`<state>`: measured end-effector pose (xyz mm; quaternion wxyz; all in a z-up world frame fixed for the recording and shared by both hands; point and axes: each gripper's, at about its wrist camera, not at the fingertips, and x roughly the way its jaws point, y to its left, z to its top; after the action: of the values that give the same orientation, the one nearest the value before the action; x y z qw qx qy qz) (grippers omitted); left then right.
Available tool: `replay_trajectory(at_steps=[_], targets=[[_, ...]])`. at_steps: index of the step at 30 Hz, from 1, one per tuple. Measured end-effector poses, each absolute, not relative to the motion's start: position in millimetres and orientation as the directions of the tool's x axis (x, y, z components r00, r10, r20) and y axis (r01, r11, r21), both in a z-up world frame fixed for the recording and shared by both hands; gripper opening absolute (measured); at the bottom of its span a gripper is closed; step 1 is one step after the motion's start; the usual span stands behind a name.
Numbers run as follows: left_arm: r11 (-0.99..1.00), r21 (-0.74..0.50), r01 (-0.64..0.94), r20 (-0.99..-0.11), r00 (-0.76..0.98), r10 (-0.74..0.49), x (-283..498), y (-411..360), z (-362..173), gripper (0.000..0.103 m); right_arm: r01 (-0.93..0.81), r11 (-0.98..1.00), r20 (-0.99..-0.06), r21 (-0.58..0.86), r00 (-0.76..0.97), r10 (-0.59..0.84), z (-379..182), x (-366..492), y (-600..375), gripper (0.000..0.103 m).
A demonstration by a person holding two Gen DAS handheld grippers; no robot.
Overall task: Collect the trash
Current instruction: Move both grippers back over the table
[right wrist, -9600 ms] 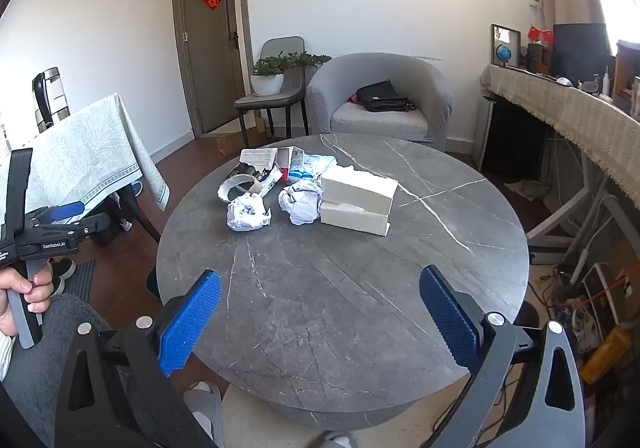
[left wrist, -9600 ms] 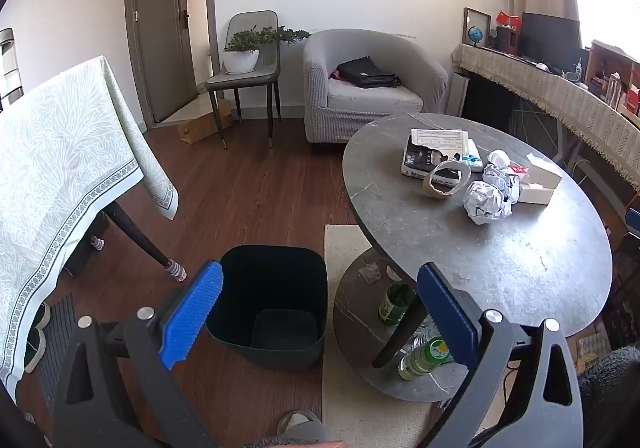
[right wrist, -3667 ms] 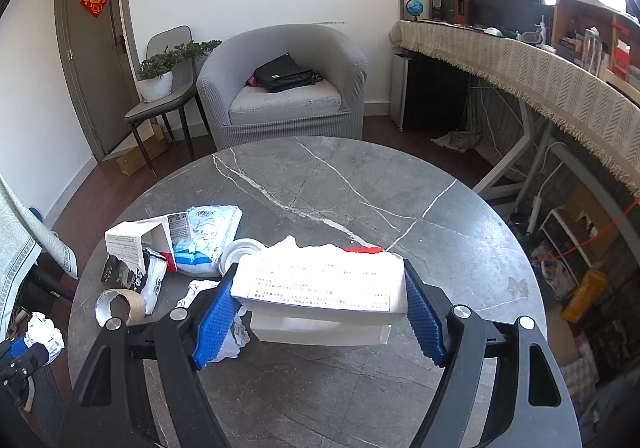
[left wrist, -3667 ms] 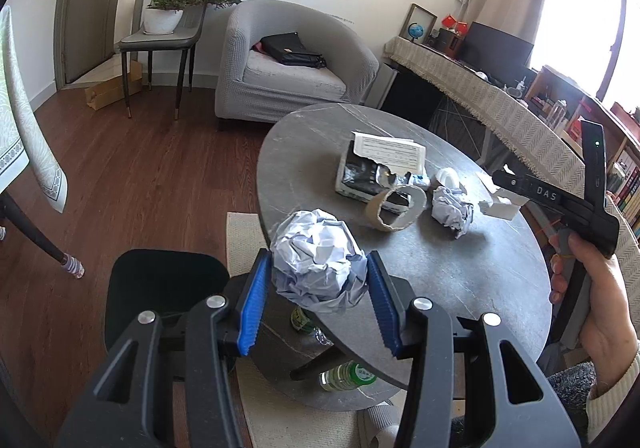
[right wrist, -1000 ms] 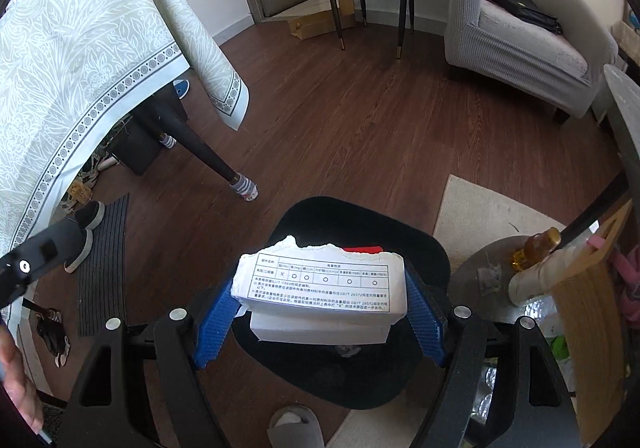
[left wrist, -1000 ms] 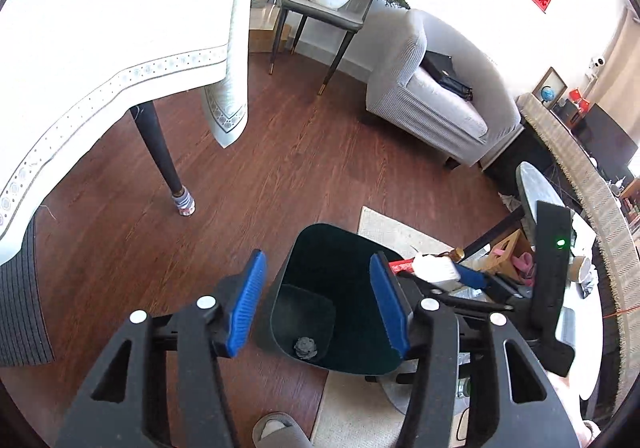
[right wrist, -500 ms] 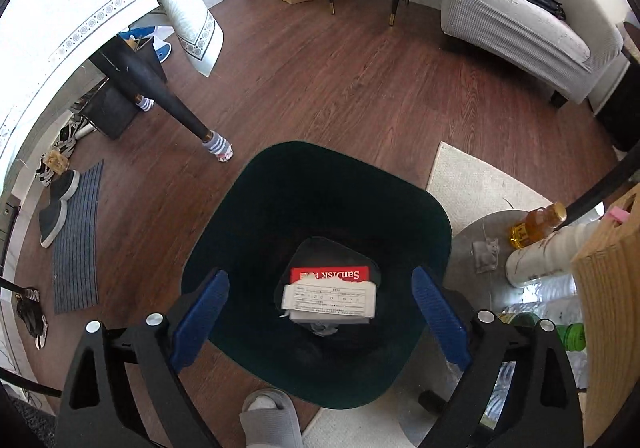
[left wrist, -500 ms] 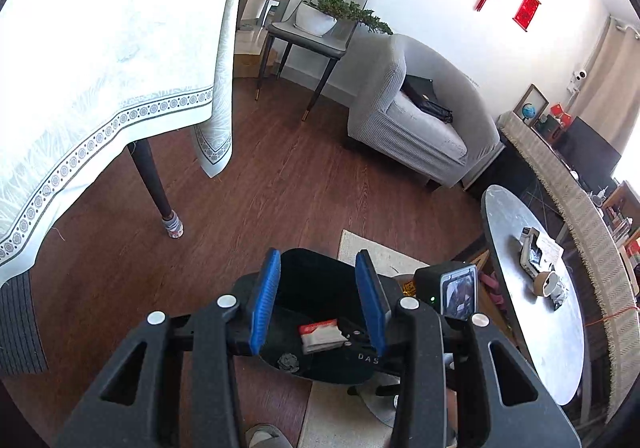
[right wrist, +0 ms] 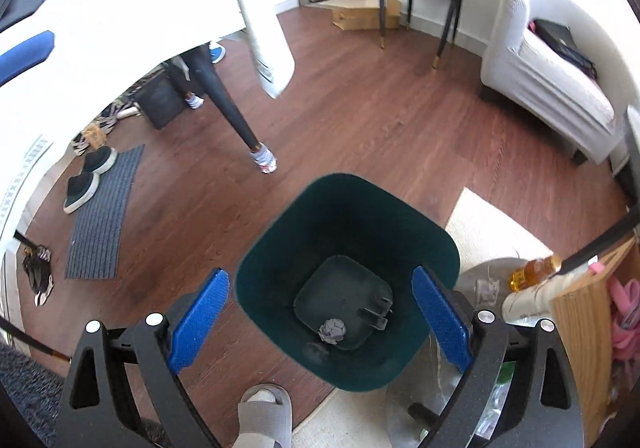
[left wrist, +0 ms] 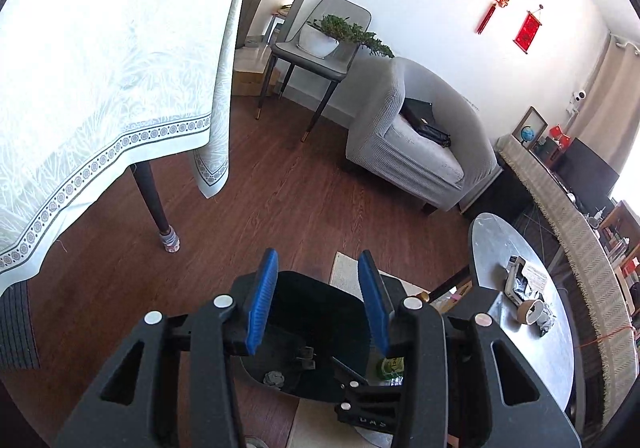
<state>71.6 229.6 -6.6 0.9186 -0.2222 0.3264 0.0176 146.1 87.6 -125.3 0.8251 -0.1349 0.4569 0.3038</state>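
Right tongs (right wrist: 320,322) hang straight over the bin (right wrist: 436,244), blue pads spread wide w/ nothing between them, which fits a drop-off pose: mouth of the bin sits right under the gap. Left tongs (left wrist: 318,302) are above the same bin (left wrist: 288,280) from the other side, pads only partly apart, also empty. Down in the bin bottom lies a crumpled paper ball (right wrist: 332,329); in this view there is no box in there, just dark shapes I can't make out.

Bin stands on the wood floor (right wrist: 360,120), edge against the rug (right wrist: 492,228), close to the round desk (left wrist: 492,244), prob. so trash travels a short way. A slippered foot (right wrist: 264,414) is planted just beside it.

Farther off, on the desk, more stuff waits: a tape roll (left wrist: 529,311), a crumpled wad (left wrist: 545,322) touching it, and a packet w/ paper on top (left wrist: 520,280). Judging by that, the job is partway; next trip likely goes back there.
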Motion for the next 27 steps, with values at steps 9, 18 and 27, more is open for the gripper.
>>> replay_trajectory(at_steps=[9,18,27], targets=[[0.903,-0.395,-0.170,-0.561,0.823,-0.091,72,222,8,0.055,-0.673,0.738,-0.744,0.049,0.469,0.477,-61,117,61,0.083],[0.898,-0.428,-0.107,-0.510,0.848,-0.142,80,188,20,0.062,-0.602,0.799,-0.661,0.004,0.598,0.453,-20,110,1,0.077],[0.926,-0.377,0.004,-0.538,0.813,-0.222,102,112,12,0.069,-0.460,0.888,-0.654,-0.015,0.676,0.339,-11,120,-79,0.077]])
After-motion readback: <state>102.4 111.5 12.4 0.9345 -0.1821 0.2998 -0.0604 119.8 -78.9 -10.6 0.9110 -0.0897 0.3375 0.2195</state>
